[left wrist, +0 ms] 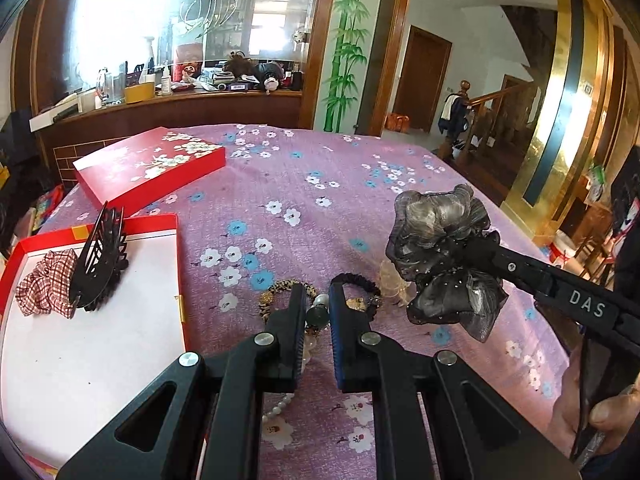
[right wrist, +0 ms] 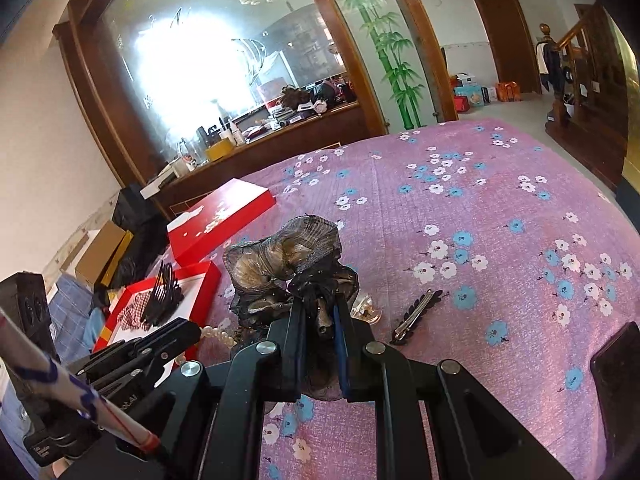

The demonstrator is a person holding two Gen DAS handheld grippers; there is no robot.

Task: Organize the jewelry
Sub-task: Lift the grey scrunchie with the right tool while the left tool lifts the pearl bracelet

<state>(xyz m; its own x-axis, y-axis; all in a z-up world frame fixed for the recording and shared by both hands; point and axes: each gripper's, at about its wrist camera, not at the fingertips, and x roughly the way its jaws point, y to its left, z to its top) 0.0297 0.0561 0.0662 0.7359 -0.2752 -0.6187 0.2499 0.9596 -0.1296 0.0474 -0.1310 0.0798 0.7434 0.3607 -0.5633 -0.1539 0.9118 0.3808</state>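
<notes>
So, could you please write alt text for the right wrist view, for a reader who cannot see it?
The right gripper is shut on a dark sheer organza scrunchie, held above a purple floral tablecloth. To its left an open red box holds a black claw clip and a checked scrunchie; a black barrette lies on the cloth to the right.

This is a home: a purple flower-printed tablecloth, a wooden staircase, a cluttered wooden counter under a big etched mirror.

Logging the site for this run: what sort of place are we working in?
Probably a lived-in home: a table under a floral cloth, a cluttered wooden counter below a glass partition, and a wooden staircase beyond.
</notes>
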